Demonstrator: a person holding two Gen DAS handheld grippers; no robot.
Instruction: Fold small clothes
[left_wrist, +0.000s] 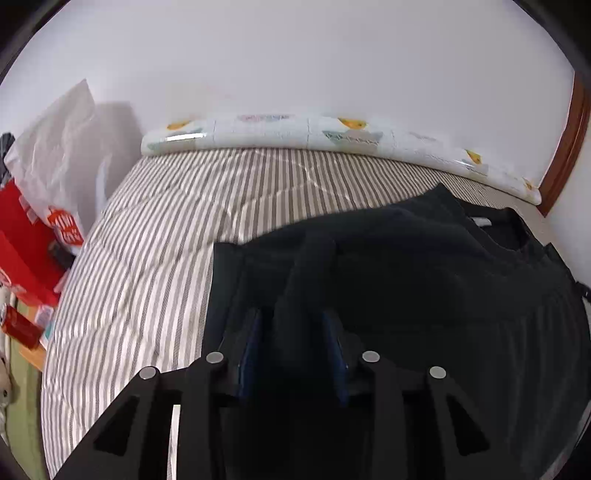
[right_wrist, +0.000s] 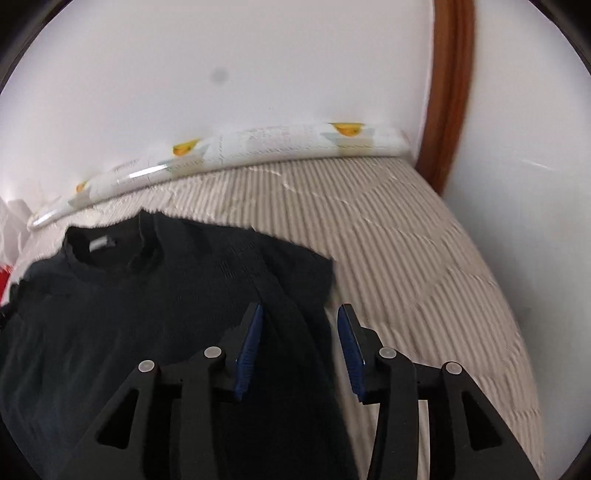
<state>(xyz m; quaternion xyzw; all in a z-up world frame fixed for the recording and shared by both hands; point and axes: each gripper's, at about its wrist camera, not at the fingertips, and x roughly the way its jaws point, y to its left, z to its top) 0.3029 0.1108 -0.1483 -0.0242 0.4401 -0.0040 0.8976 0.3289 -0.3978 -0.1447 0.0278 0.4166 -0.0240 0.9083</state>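
Left hand-held gripper (left_wrist: 293, 325) pinches a raised fold of one black shirt (left_wrist: 424, 266) lying on the bed (left_wrist: 147, 258).

Both blue pads of the left hand-held gripper press against a ridge of dark cloth that rises between them, near the shirt's left edge. Its collar with a pale label points toward the patterned bolster (left_wrist: 332, 136) at the wall. On the other side, the right hand-held gripper (right_wrist: 301, 328) is spread wide over the shirt's right edge, cloth lying between its two blue pads (right_wrist: 253, 332) without being squeezed. One white plastic bag (left_wrist: 62, 155) stands beside the bed; its contents are hidden. Striped bedding lies under everything.
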